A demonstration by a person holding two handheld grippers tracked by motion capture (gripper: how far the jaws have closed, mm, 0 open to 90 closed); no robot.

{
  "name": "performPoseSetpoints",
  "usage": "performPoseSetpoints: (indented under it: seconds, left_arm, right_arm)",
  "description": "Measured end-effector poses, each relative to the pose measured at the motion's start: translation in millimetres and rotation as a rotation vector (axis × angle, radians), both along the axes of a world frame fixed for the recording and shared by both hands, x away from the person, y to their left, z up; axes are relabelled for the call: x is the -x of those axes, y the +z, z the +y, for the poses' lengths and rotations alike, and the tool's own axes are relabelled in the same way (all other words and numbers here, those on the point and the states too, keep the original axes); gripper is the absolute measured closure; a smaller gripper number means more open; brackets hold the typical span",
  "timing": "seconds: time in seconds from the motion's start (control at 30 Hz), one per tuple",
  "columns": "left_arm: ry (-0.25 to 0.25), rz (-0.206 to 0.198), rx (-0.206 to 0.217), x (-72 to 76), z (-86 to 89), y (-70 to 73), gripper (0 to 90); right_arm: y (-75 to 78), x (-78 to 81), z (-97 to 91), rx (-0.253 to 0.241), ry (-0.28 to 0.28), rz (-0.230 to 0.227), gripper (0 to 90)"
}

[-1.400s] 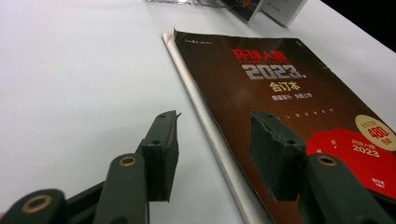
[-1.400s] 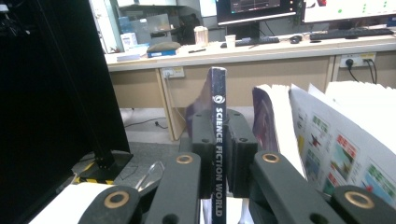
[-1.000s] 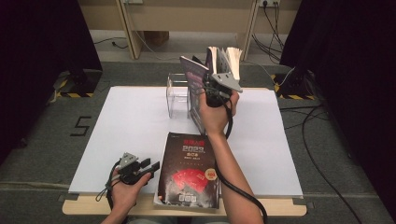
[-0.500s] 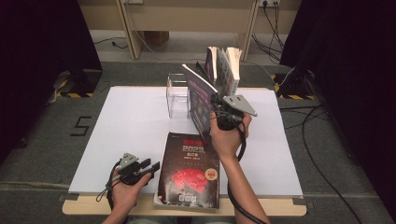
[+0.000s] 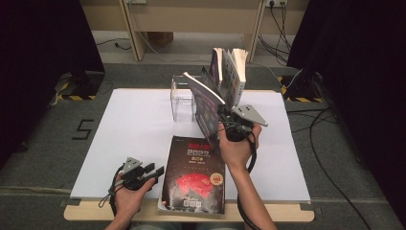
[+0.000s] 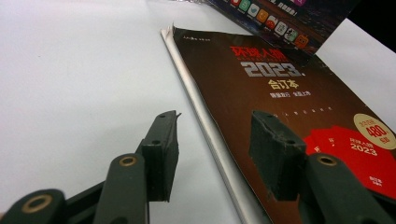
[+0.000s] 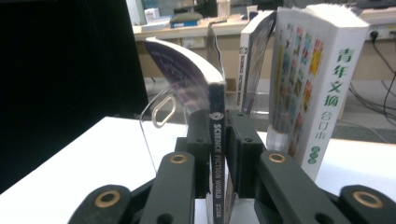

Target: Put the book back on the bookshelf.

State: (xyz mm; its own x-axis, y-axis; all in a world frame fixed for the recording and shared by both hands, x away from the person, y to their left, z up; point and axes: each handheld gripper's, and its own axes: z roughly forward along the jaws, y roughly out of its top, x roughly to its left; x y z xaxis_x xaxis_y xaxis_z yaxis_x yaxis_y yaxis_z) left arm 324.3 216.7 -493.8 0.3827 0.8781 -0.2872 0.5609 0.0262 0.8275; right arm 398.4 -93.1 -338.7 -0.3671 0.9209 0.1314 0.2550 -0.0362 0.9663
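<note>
Work in hand: we judge it to be filing magazines upright into the clear acrylic stand [image 5: 184,98] at the far side of the white table [image 5: 119,143].
Right gripper [image 5: 229,125]: its pads sit on either side of the spine of the Science Fiction World magazine [image 7: 217,140]. The jaws have just been easing open with the spine between them, though in the right gripper view the pads look to be in contact with it.
Change since 1 second ago: we see the right hand [image 5: 237,146] has shifted rightward and a little lower, and the held magazine now stands among the other upright volumes.
Thick digest [image 7: 317,84]: stands just to the right of the held magazine.
Meaning: we read this as the release stage, the magazine placed and the grip loosening.
Left gripper [image 5: 143,172]: idle at the near edge, jaws apart and holding nothing.
2023 bound volume [image 5: 194,175]: lies flat at the near edge, just beside the left gripper. We judge it the next 1 to file.
</note>
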Motion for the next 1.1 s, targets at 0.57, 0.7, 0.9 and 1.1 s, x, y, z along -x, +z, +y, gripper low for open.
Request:
performPoseSetpoints:
  seconds: [0.57, 0.7, 0.9, 1.1]
  left_arm:
    - [0.000, -0.001, 0.009, -0.3, 0.4, 0.7, 52.4]
    - [0.000, 0.000, 0.005, -0.5, 1.3, 0.6, 52.4]
    - [0.000, 0.003, 0.009, -0.6, 0.3, 0.0, 52.4]
    - [0.000, 0.004, 0.007, -0.7, 1.0, 0.1, 52.4]
  right_arm:
    - [6.0, -22.6, 10.8, 0.016, 0.030, 0.059, 70.1]
    - [7.6, -26.5, 14.9, 0.027, 0.026, 0.072, 69.2]
    - [10.8, -33.9, 19.5, 0.043, 0.023, 0.115, 70.5]
    - [19.3, -40.5, 24.1, 0.076, -0.008, 0.188, 83.1]
